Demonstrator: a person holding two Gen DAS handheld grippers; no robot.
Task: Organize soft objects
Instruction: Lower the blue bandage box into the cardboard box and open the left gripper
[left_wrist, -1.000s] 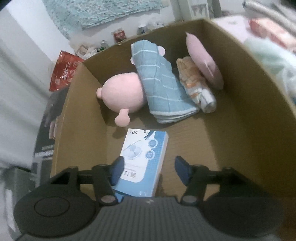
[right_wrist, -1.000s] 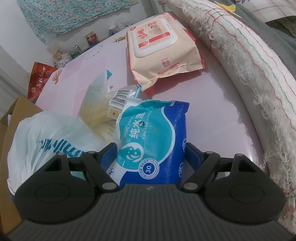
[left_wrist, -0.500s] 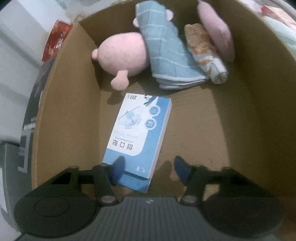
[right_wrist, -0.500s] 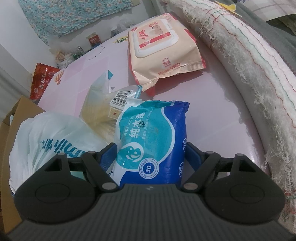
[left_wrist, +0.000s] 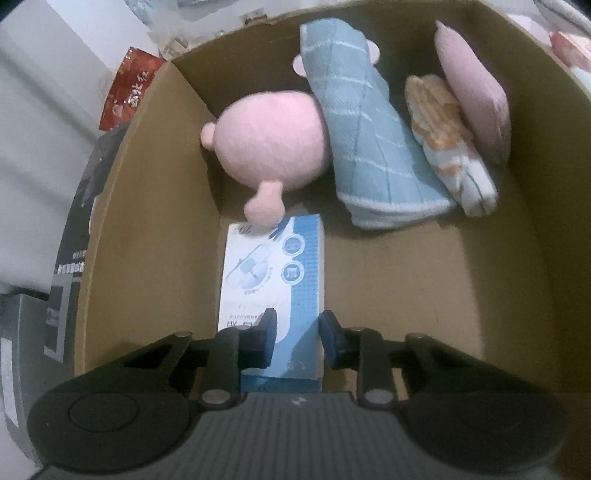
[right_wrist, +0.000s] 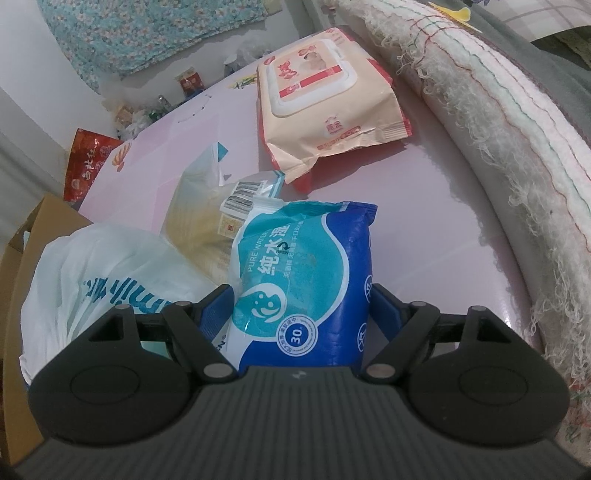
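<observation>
Through my left wrist camera I look down into an open brown cardboard box (left_wrist: 524, 258). My left gripper (left_wrist: 295, 328) has just been closing, and its jaws now pinch the near end of a flat white-and-blue printed carton (left_wrist: 271, 280) that lies on the box floor and runs straight away from me. Beyond its far end, touching it, sits a round pink plush toy (left_wrist: 273, 147). Ahead and to the right of my fingers lies a rolled light-blue checked towel (left_wrist: 365, 140), then a folded orange-and-white cloth (left_wrist: 448, 144) just beside it, and a pink cushion (left_wrist: 472, 99) leaning on the right wall. None of the box's inside shows in the other view.

My right wrist camera shows a pink tabletop (right_wrist: 424, 206) instead. My right gripper (right_wrist: 301, 314) has its jaws set wide around a blue-and-teal soft pack of wet wipes (right_wrist: 306, 266), both pads against its sides. Left of my fingers lies a crumpled white plastic bag (right_wrist: 107, 273); far ahead rests a peach-coloured wipes pack with a white lid (right_wrist: 325, 107). A fringed cream blanket (right_wrist: 517, 122) runs along the right.
</observation>
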